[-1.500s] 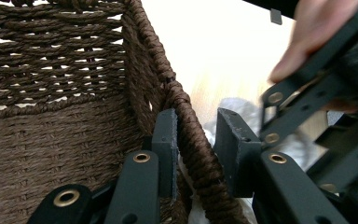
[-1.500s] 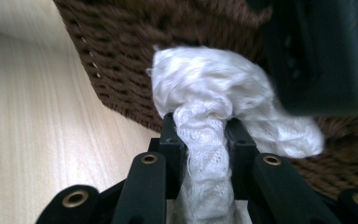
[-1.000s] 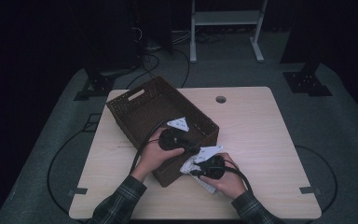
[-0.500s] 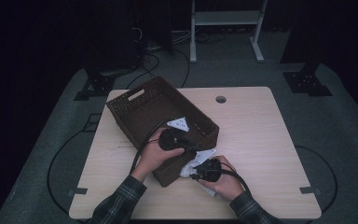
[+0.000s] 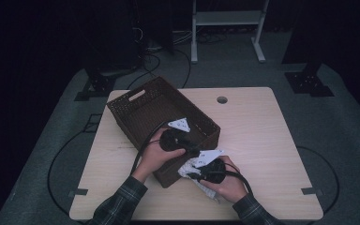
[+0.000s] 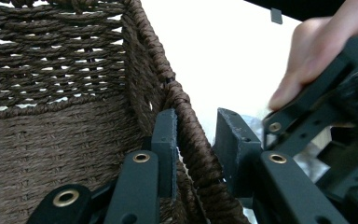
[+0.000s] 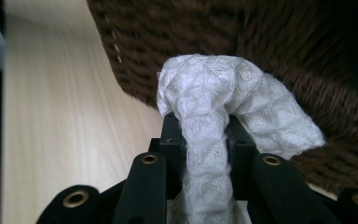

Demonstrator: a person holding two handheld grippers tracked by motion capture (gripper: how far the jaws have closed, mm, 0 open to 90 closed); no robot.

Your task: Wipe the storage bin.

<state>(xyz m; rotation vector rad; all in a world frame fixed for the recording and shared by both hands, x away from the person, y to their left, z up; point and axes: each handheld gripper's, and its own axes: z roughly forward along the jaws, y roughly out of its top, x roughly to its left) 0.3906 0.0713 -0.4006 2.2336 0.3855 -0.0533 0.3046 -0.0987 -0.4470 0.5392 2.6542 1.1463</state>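
Here the left tongs (image 6: 193,140) stand astride the near wall of the basket (image 6: 65,140), one jaw inside and one outside, with a gap beside the wall; I think they steady it. The right tongs (image 7: 204,135) are closed on a white cloth (image 7: 214,98), which stands up between the jaws just beside the basket, above the table (image 5: 262,136), probably ready to be put inside.
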